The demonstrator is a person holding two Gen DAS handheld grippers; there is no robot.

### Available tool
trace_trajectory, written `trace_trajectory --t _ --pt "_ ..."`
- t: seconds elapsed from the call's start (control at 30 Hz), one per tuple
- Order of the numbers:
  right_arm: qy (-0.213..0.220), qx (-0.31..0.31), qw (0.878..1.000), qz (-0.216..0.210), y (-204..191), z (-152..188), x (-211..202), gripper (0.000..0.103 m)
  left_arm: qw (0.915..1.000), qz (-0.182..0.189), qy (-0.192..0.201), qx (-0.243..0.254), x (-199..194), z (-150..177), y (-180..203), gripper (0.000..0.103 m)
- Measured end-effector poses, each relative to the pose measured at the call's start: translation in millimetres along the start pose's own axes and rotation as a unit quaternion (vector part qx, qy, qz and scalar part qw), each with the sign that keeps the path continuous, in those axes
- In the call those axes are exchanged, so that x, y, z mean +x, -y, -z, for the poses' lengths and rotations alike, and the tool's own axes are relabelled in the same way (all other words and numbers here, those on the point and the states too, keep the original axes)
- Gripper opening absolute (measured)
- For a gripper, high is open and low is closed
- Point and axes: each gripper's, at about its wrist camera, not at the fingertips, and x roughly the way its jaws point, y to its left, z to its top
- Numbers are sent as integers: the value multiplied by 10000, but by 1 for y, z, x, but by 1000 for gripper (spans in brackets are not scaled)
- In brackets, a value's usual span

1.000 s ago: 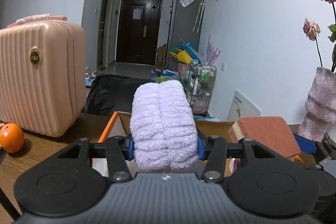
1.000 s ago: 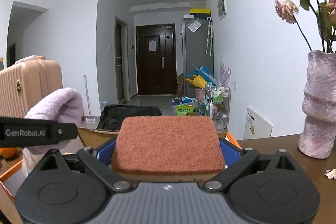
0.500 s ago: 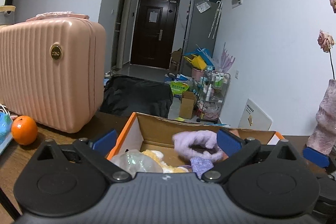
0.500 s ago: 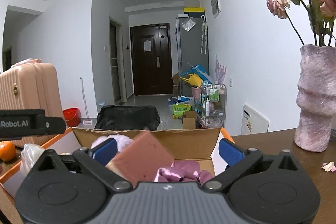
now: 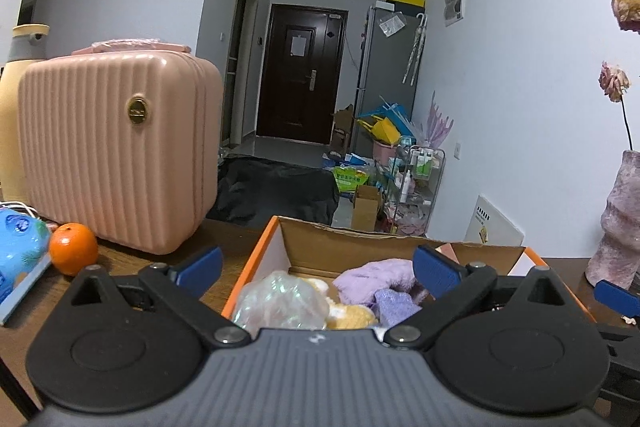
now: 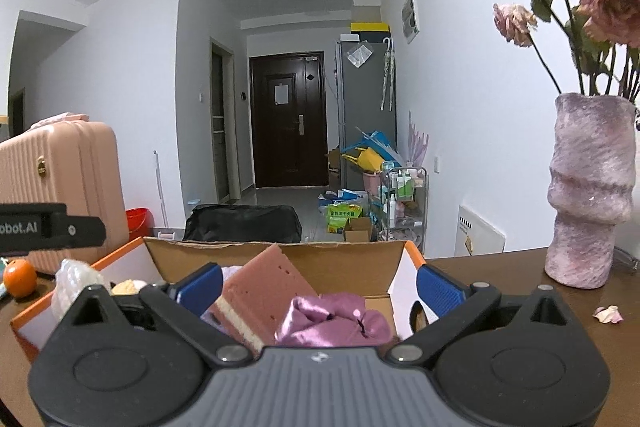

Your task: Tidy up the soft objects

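Note:
An orange-edged cardboard box (image 5: pixel 256 255) (image 6: pixel 412 253) sits on the brown table and holds soft things. A lilac fluffy towel (image 5: pixel 374 277) lies in it beside a clear crinkly bag (image 5: pixel 280 301) and a yellow plush piece (image 5: pixel 352 317). In the right wrist view a reddish-brown sponge (image 6: pixel 260 297) leans tilted in the box next to shiny purple cloth (image 6: pixel 332 317). My left gripper (image 5: pixel 316 267) hangs open above the box with nothing between its blue pads. My right gripper (image 6: pixel 320 287) is open too, apart from the sponge. The left gripper's body (image 6: pixel 48 227) shows at the right view's left edge.
A pink ribbed suitcase (image 5: pixel 116 151) stands on the table left of the box, with an orange (image 5: pixel 73 253) and a blue packet (image 5: pixel 18 247) before it. A mauve vase (image 6: pixel 590 191) of dried roses stands at the right, a fallen petal (image 6: pixel 608 314) near it.
Both grippers went from shut to open. The lilac towel left the left jaws and the sponge left the right jaws; both now lie in the box. Both grippers drew back slightly.

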Motion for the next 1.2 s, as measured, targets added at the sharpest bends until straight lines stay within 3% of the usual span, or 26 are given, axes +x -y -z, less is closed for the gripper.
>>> trace_trajectory --t 0.43,1.2 --pt "-66 -190 9998 -60 -4 16 -64 103 9999 -33 12 133 -57 19 -6 103" --pt "-276 -92 9996 -49 -9 47 -227 103 9987 339 -74 381 -216 69 -30 103"
